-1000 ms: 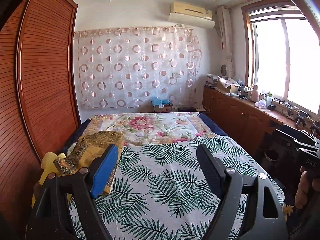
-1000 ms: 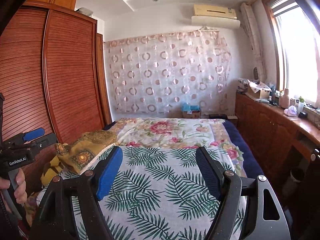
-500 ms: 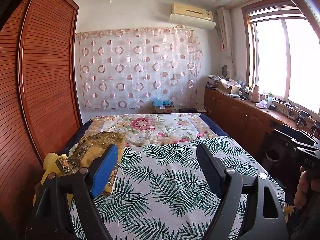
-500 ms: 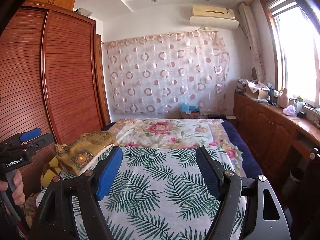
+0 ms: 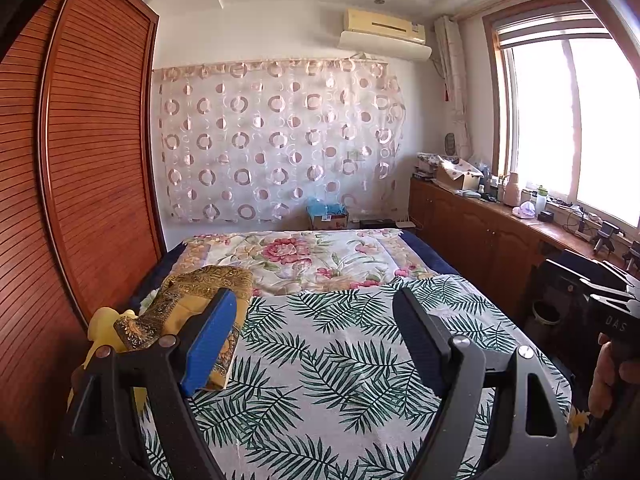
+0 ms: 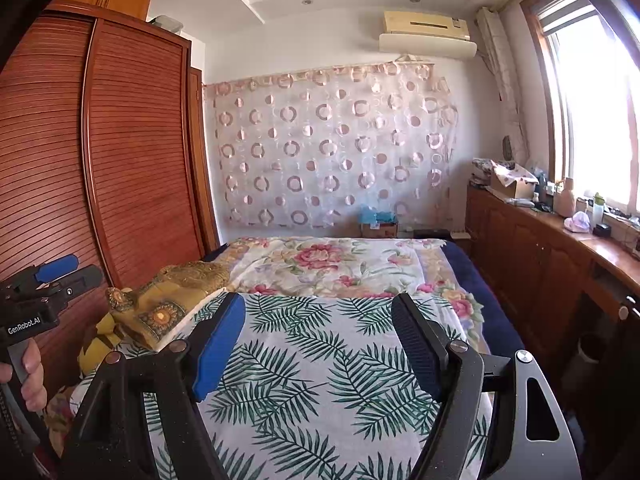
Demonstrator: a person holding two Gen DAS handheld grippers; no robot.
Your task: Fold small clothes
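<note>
We held both grippers, left gripper (image 5: pixel 316 344) and right gripper (image 6: pixel 316 348), wide open and empty. The yellow clothes (image 5: pixel 192 304) lay ahead to the left, nearer our left one.

Louvered wooden wardrobe (image 5: pixel 92 168), circle-patterned curtain (image 5: pixel 276 140), air conditioner (image 5: pixel 384 34), window (image 5: pixel 568 120)

Black claw (image 5: pixel 312 320) frames with silver screws, one blue pad each

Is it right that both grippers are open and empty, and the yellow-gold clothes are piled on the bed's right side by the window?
Not quite. Both the left gripper and right gripper are open and empty, but the yellow-gold clothes are piled on the bed's left side, by the wardrobe. The right wrist view shows it.
</note>
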